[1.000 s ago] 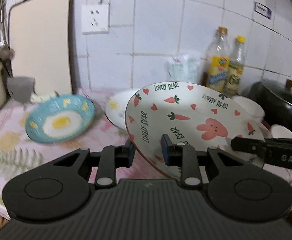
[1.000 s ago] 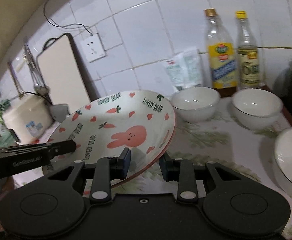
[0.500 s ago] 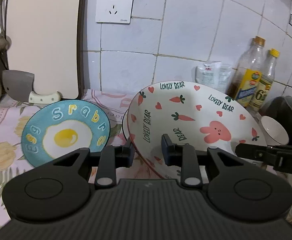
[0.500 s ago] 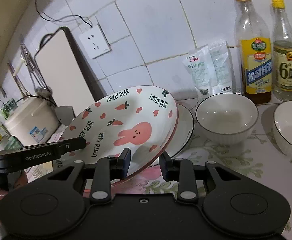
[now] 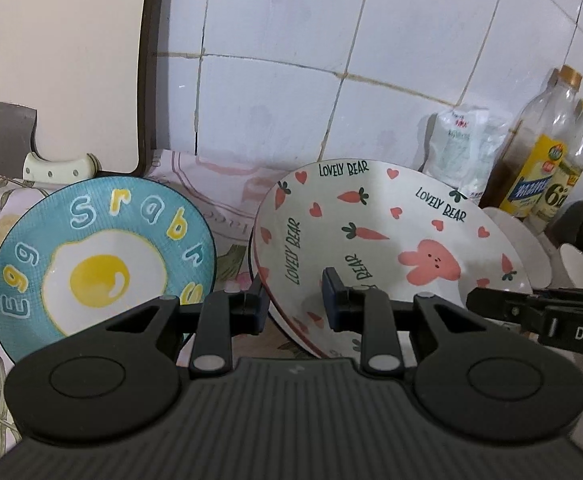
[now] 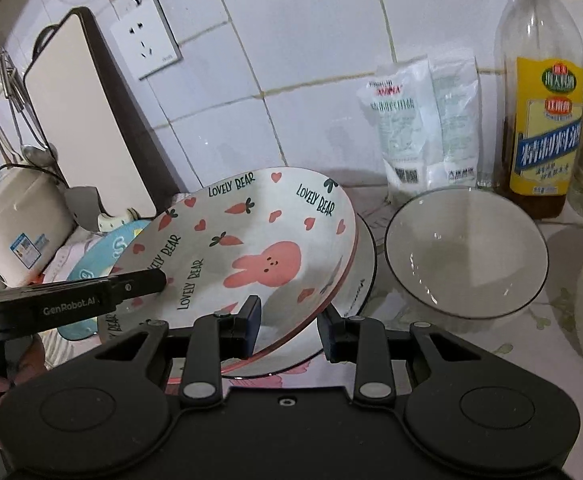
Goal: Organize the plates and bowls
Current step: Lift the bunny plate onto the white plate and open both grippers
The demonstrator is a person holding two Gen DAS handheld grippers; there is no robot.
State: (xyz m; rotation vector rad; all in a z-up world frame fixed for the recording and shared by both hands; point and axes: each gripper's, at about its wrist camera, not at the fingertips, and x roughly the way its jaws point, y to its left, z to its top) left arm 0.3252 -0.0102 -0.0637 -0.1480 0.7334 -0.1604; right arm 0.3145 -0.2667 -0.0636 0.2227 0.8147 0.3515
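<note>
I hold one glossy rabbit-print plate (image 5: 391,240) tilted above a white plate (image 6: 361,280) on the bench (image 6: 491,340): my left hand-held gripper (image 5: 293,300) clamps its rim at nine o'clock, my right hand-held gripper (image 6: 289,330) at five o'clock. One blue egg plate (image 5: 99,260) lies flat at nine o'clock. Two empty white bowls, one (image 6: 465,252) at three o'clock. Two bottles (image 6: 543,100) behind.

The right gripper (image 6: 289,330) clamps the near rim of the tilted bunny-and-carrot plate (image 6: 247,252), with the left gripper (image 6: 147,282) on its far-left edge. It sits over a white plate (image 6: 361,280), beside a white bowl (image 6: 465,254).
</note>
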